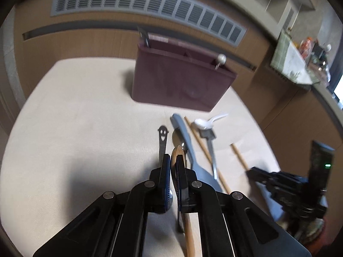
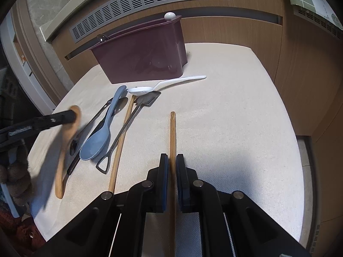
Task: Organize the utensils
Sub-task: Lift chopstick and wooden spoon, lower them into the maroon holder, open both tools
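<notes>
My left gripper (image 1: 173,158) is shut on a wooden spoon (image 1: 177,153), whose handle runs back under the jaws. In the right wrist view, this gripper (image 2: 71,114) holds the spoon (image 2: 62,160) above the cloth's left side. My right gripper (image 2: 172,157) is shut on a wooden chopstick (image 2: 172,132) that points straight ahead. A maroon utensil holder (image 1: 182,81) (image 2: 141,53) stands at the back with a few handles sticking out. Between the two grippers lie a blue paddle spoon (image 2: 103,132), a white spoon (image 2: 163,83), a second chopstick (image 2: 122,141) and metal utensils (image 2: 148,99).
A cream cloth (image 2: 235,117) covers the table, with its right edge near a wooden wall. A vent grille (image 1: 145,6) runs behind the holder. A smiley-handled metal utensil (image 1: 163,137) lies just ahead of my left gripper. A cluttered counter (image 1: 300,64) is off to the right.
</notes>
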A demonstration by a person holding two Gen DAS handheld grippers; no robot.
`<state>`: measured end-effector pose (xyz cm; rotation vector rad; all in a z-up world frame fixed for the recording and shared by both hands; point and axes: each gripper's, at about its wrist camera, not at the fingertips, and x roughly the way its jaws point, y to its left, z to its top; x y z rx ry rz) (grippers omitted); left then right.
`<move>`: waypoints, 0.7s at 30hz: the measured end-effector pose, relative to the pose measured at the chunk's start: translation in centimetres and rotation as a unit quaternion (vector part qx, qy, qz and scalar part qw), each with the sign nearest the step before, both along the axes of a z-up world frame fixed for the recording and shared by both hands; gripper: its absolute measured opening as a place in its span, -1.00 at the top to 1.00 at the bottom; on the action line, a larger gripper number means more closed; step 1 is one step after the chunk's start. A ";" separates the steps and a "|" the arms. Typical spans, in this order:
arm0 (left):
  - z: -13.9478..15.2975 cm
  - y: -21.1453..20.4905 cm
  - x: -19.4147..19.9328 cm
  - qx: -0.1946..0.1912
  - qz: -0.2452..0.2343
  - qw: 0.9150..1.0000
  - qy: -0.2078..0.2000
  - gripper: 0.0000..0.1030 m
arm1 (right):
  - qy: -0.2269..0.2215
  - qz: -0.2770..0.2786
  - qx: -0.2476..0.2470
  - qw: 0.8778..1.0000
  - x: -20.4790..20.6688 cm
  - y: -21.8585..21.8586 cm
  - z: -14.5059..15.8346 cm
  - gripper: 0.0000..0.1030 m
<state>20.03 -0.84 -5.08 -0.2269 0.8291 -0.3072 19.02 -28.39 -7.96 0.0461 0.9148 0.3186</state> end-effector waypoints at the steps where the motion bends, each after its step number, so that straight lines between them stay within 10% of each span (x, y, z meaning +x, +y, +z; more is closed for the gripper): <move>1: 0.5 0.2 -0.3 -0.002 0.003 1.000 -0.009 0.91 | 0.001 0.001 -0.001 1.000 0.1 0.1 0.0 0.83; 14: 4.8 -0.8 -3.1 0.036 -0.011 0.995 -0.094 0.91 | -0.005 0.028 -0.070 0.997 3.6 2.5 0.1 0.88; 21: 5.9 -1.7 -4.2 0.048 -0.016 0.992 -0.113 0.91 | -0.089 0.023 -0.030 0.995 0.5 2.0 4.7 0.89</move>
